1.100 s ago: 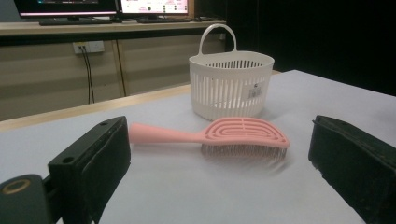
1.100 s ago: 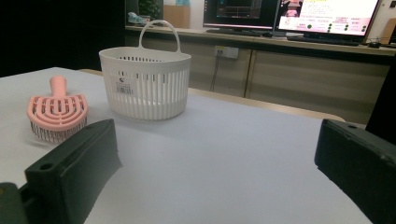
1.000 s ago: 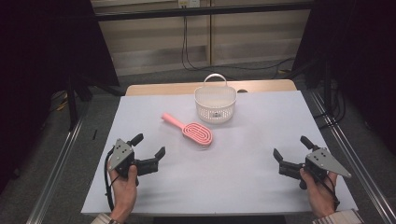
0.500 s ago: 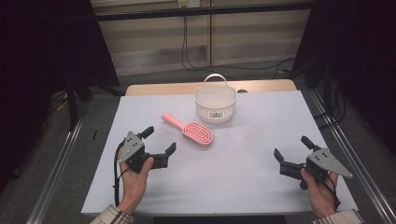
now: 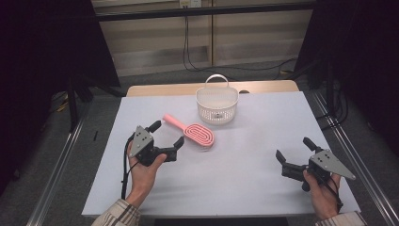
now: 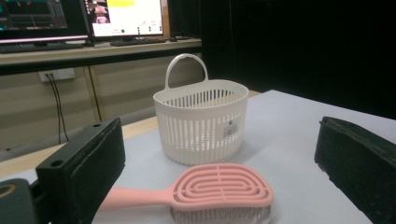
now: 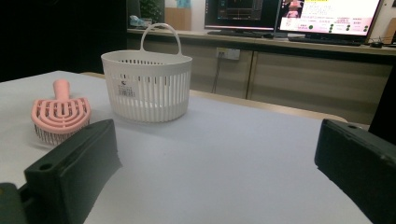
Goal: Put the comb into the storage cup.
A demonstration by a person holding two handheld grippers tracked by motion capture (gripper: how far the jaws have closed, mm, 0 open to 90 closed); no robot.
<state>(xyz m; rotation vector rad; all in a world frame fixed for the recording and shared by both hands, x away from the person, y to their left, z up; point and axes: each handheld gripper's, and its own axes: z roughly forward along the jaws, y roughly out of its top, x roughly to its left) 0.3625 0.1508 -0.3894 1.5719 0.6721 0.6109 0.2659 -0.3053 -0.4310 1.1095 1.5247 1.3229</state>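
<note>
Two grippers sit in your hands over the white table, both with jaws spread wide and nothing between them: your left gripper hovers just beside the pink hairbrush, pointing at it, while your right gripper waits well apart near the table's right edge. The hairbrush lies bristles down, its handle angled toward the far left, with the white slatted basket standing upright near its head, handle raised; from your left gripper view the brush lies framed between the open jaws with the basket behind it.
</note>
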